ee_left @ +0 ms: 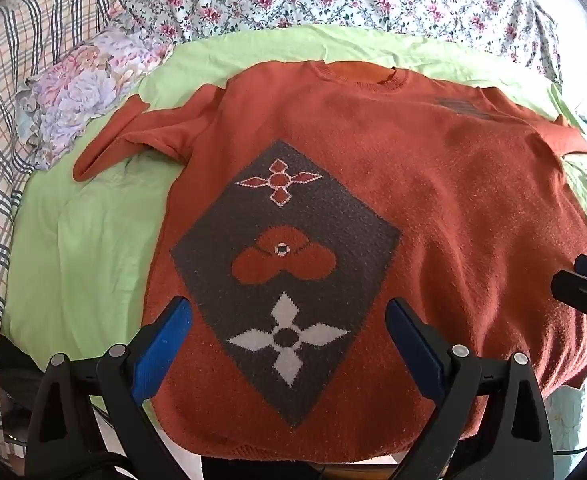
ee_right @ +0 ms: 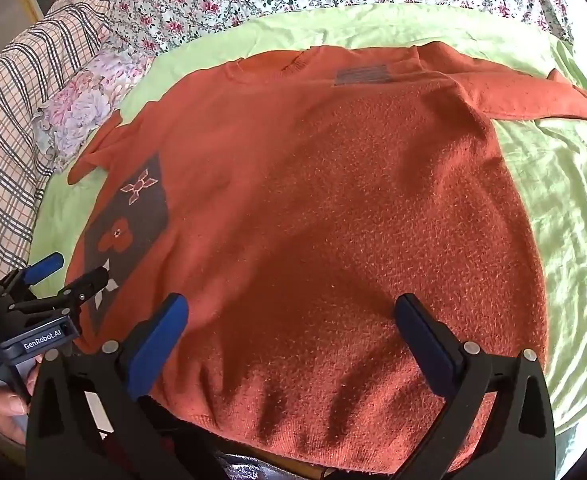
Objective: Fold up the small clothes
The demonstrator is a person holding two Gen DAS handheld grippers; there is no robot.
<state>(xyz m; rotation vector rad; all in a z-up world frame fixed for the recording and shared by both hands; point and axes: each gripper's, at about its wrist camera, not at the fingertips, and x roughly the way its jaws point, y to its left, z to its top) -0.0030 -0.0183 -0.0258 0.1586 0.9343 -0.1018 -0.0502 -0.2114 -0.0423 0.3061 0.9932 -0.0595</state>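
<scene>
Both tongs, the left tongs (ee_left: pixel 287 320) and right tongs (ee_right: pixel 291 312), hang wide open and empty over the near hem of the orange sweater (ee_left: pixel 373 200), which fills the middle of each frame, spread flat on the green sheet (ee_left: pixel 77 240). For a clean fold, I would grip a sleeve (ee_right: pixel 533 92) at upper right and carry it squarely across the body.

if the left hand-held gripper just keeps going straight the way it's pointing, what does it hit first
Most likely the orange sweater. The left hand-held gripper, open, points at its grey diamond patch, with nothing visible between. Depth is hard to judge through the fisheye.
</scene>
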